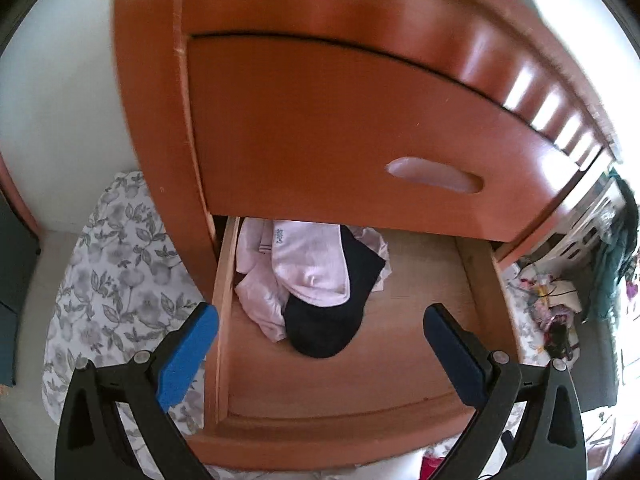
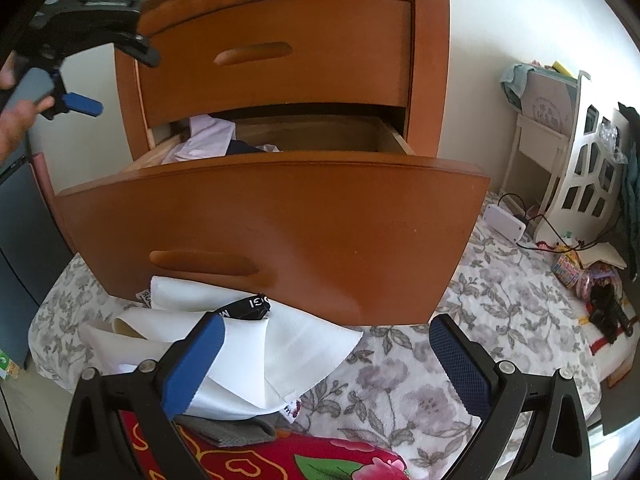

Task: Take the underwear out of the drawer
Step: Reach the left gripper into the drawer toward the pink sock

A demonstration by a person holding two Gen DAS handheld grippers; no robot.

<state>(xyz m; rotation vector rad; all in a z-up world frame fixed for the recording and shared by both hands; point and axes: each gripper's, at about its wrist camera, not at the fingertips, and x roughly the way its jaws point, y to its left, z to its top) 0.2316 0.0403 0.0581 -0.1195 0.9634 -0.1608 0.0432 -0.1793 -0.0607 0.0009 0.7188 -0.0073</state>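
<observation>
The wooden nightstand's lower drawer (image 1: pixel 420 356) is pulled out. At its back left lies a pile of pale pink underwear (image 1: pixel 308 260) with a dark navy piece (image 1: pixel 328 328) over it. My left gripper (image 1: pixel 320 320) hovers open above the drawer, nothing between its blue pads. In the right wrist view a hand holds that left gripper (image 2: pixel 120 80) high beside the upper drawer. My right gripper (image 2: pixel 326 328) is open and low before the drawer front (image 2: pixel 320 232). White underwear (image 2: pixel 256 344) with a black waistband (image 2: pixel 248 306) lies on the floral sheet (image 2: pixel 440 360), against its left pad.
The shut upper drawer (image 1: pixel 340 128) overhangs the back of the open one. A red flowered blanket (image 2: pixel 280 456) and a grey cloth (image 2: pixel 228 432) lie by my right gripper. A white box with cables (image 2: pixel 506 220), white furniture (image 2: pixel 580 168) and toys (image 2: pixel 600 292) stand at the right.
</observation>
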